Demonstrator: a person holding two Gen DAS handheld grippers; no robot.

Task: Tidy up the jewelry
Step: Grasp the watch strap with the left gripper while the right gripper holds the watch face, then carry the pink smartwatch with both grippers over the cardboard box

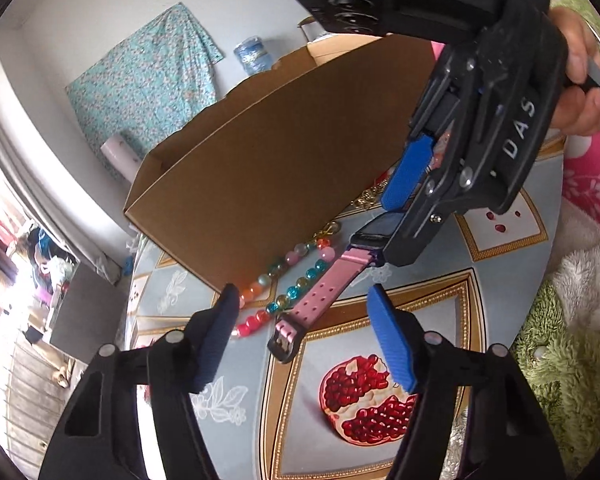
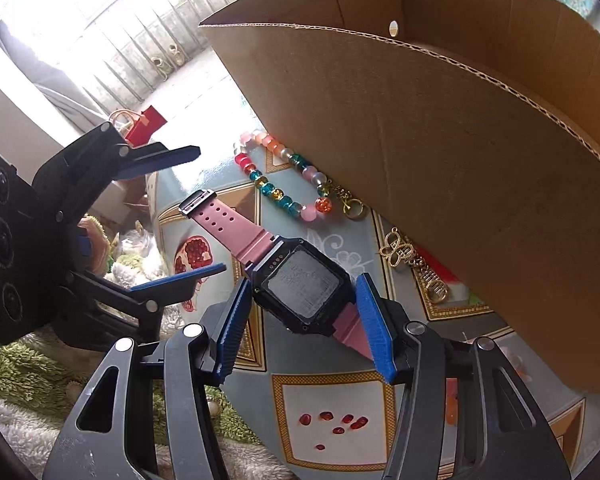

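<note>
A pink-strapped watch [image 2: 300,284] with a black square face lies on the round patterned table [image 2: 332,408], its strap [image 1: 320,292] stretching toward the left gripper. My right gripper [image 2: 306,316] is open with its blue pads on either side of the watch face; it also shows in the left wrist view [image 1: 410,184]. My left gripper [image 1: 302,328] is open and empty, just short of the strap's buckle [image 1: 285,340]; it shows in the right wrist view [image 2: 198,210]. A colourful bead bracelet [image 2: 284,184] lies beside the cardboard box [image 2: 440,152].
Gold chain pieces [image 2: 404,254] lie against the box's wall, near something red and green [image 2: 456,284]. The tall open box [image 1: 268,168] fills the far side of the table. A green shaggy rug [image 1: 572,380] lies below the table edge.
</note>
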